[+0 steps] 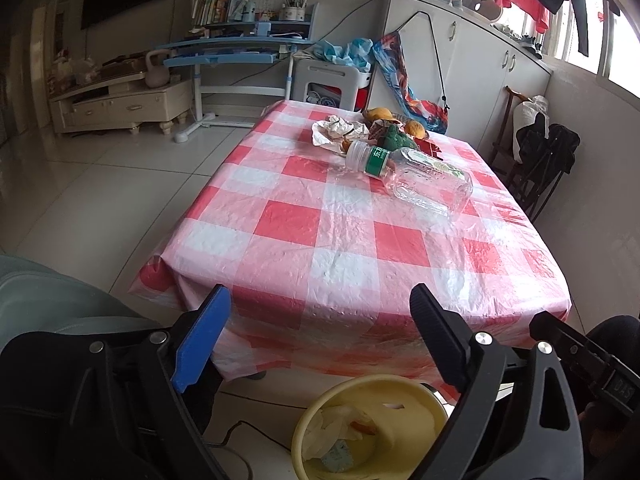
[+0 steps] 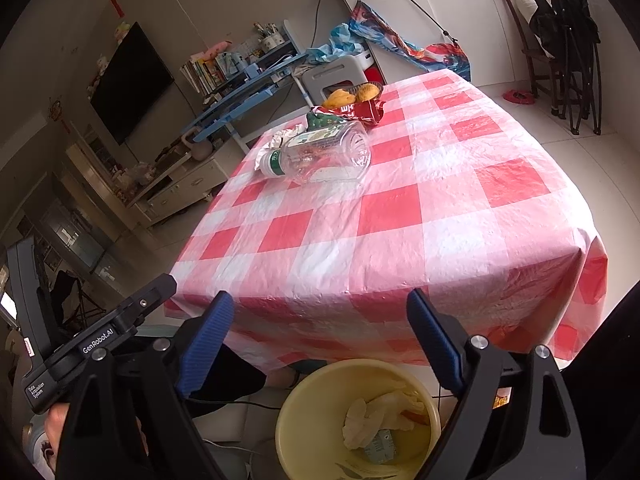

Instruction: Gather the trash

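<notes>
- Our left gripper (image 1: pixel 320 336) has its jaws spread wide and holds nothing; it hangs over the near edge of the table (image 1: pixel 360 280).
- Our right gripper (image 2: pixel 320 336) is also wide apart and empty, at the same near edge.
- The clear plastic bottle (image 1: pixel 408 172) lies on its side at the far part of the checked tablecloth, well apart from both jaws.
- Behind it we see crumpled paper (image 1: pixel 336 130), a red wrapper (image 2: pixel 360 111) and mangoes (image 2: pixel 352 95).
- The yellow bin (image 2: pixel 356 420) stands on the floor below the jaws, with tissue (image 2: pixel 380 412) inside.
</notes>
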Tool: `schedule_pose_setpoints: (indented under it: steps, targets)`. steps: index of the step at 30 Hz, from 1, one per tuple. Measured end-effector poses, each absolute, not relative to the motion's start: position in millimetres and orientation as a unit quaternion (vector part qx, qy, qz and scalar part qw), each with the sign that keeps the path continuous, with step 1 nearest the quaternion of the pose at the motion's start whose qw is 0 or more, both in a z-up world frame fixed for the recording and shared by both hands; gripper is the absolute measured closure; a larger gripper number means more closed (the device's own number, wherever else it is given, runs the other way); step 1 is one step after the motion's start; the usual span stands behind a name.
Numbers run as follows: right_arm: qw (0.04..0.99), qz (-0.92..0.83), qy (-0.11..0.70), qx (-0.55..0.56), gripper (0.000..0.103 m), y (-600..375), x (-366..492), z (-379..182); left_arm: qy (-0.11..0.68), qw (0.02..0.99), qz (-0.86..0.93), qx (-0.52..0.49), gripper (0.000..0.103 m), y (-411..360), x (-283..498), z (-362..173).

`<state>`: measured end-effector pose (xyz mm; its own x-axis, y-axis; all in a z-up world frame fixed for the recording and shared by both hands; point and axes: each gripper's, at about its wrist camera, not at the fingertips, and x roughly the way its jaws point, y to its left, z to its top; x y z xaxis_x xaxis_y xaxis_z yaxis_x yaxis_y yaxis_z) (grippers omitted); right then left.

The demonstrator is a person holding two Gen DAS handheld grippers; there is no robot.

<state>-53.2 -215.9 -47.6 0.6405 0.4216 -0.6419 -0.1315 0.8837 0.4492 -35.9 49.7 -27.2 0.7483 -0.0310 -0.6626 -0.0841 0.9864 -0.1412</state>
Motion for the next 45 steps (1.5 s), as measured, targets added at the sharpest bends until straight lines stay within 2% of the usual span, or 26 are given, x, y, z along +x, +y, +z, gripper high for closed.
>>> schedule_pose_setpoints:
  steps: [45]
  targets:
    - [0.893, 0.154, 0.401, 0.133, 0.016, -202.4, -53.0, -51.0, 0.344, 0.935, 0.016, -0.088, 0.014, 55.3, -34.6, -24.0]
